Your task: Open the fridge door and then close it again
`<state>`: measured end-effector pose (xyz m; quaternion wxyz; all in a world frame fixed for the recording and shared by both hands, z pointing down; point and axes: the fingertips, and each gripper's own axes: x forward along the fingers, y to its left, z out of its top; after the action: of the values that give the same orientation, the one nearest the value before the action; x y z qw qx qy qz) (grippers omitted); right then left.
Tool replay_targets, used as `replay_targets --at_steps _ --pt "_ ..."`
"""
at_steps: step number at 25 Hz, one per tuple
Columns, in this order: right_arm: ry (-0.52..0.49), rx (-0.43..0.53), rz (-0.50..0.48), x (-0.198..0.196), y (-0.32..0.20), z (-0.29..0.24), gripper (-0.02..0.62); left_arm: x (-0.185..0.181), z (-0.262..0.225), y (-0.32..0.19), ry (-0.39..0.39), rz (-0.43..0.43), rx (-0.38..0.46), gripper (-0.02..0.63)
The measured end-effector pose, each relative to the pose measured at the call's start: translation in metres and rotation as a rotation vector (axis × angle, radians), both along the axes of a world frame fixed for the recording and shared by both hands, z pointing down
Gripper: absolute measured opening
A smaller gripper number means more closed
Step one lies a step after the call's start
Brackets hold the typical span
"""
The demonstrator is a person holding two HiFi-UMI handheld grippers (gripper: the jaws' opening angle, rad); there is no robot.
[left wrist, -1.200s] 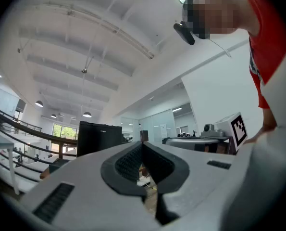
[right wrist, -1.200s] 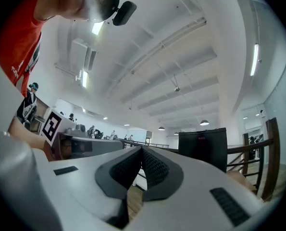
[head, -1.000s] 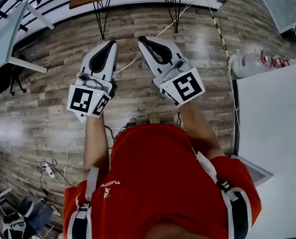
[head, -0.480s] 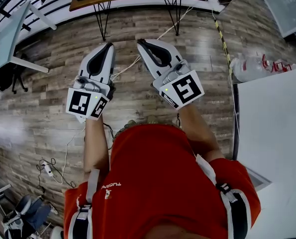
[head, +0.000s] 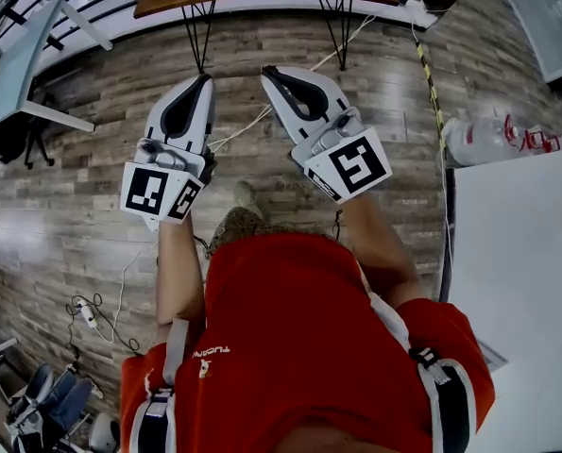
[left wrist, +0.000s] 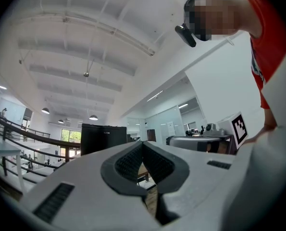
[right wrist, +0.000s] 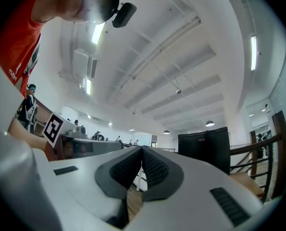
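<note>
Both claws clenched, pads together, nothing between them. Left gripper [head: 203, 81] and right gripper [head: 267, 72] are held out side by side, apart, above the wood-plank floor [head: 92, 187]. Their tips point toward a wooden table [head: 167, 3] on thin black legs. The black fridge [left wrist: 103, 138] stands ahead, well apart from both jaw tips; it sits left of the left gripper's jaws and right of the right gripper's. Its front looks flush, door shut. Person in a red shirt [head: 299, 347]; a white surface [head: 517, 253] lies at right.
</note>
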<state>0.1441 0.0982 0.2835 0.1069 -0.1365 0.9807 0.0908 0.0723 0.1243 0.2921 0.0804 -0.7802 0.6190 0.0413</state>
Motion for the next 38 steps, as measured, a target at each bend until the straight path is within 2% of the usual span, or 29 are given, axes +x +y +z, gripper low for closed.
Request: replay_targets --at_steps 9,26,33,38 --pt "0.018 0.026 0.021 -0.044 -0.046 0.002 0.025 -0.046 0.001 -0.051 0.006 0.02 0.022 0.011" --pt "0.058 0.006 0.123 -0.218 -0.166 0.006 0.026 -0.226 0.001 -0.177 0.001 0.111 0.004 0.011" --pt "0.068 0.007 0.161 -0.278 -0.206 0.006 0.026 -0.28 0.006 -0.227 -0.007 0.168 -0.014 0.011" --pt "0.078 0.002 0.176 -0.299 -0.232 0.007 0.026 -0.302 0.007 -0.26 -0.014 0.188 -0.027 0.01"
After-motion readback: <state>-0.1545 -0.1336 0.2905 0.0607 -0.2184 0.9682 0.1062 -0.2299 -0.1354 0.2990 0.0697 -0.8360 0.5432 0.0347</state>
